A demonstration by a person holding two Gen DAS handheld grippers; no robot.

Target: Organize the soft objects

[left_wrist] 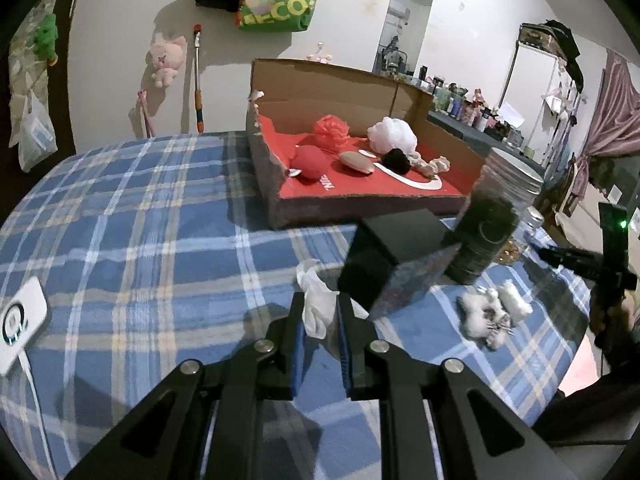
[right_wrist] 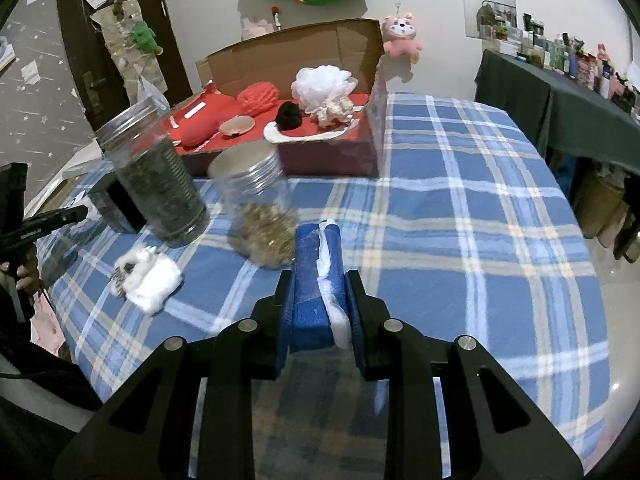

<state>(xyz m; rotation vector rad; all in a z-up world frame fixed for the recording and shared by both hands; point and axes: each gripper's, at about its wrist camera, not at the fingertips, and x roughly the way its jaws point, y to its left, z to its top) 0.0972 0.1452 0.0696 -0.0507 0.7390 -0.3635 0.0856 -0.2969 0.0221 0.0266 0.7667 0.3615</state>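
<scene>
My left gripper is shut on a crumpled white cloth held above the blue plaid table. My right gripper is shut on a blue sponge with a white strip, also above the table. An open cardboard box with a red floor stands at the far side and holds a red pouf, a white pouf, a red cushion, a black pompom and a beige pad. It also shows in the right wrist view. A white fluffy toy lies on the table, also seen from the right wrist.
A black box and a jar of dark contents stand close ahead of the left gripper. A jar with golden contents stands just ahead of the right gripper. A white device with a cable lies at the table's left edge.
</scene>
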